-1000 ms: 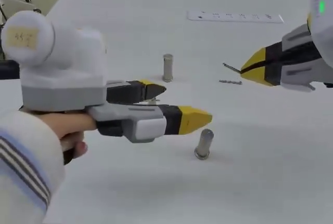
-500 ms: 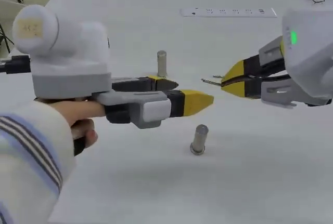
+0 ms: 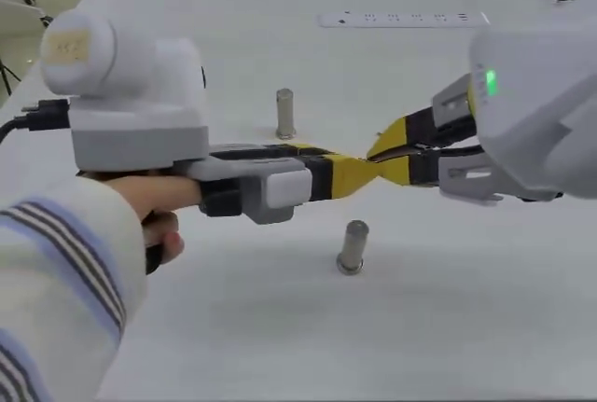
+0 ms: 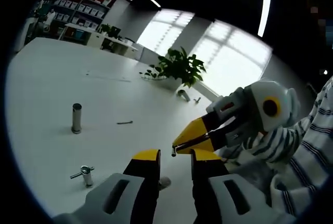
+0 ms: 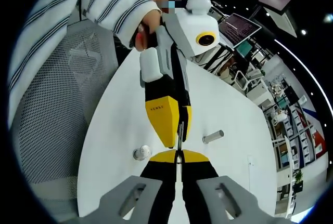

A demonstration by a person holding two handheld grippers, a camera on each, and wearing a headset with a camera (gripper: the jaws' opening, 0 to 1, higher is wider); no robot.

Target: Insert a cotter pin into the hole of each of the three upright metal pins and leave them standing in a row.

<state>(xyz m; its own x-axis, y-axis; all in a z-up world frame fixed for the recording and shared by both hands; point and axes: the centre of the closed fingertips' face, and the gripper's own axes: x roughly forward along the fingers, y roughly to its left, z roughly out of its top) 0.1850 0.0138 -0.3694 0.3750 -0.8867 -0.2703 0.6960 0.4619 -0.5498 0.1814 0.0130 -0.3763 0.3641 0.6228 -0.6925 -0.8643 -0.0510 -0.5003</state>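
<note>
Cotter pin (image 5: 179, 135) is being pinched by the right claw (image 5: 177, 156), jaws pressed together, in mid-air above the surface (image 3: 485, 309). Its tip is being offered into the left claw (image 4: 176, 155), jaws spread.

Risk: if it is released before the left jaws close, the pin is likely dropped, possibly striking the upright metal pin (image 3: 353, 246) below.

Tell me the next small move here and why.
Probably close the left gripper gently on the cotter pin: the right gripper holds it right at the left gripper's open jaws, likely for a regrip before aiming at a bare metal pin.
</note>
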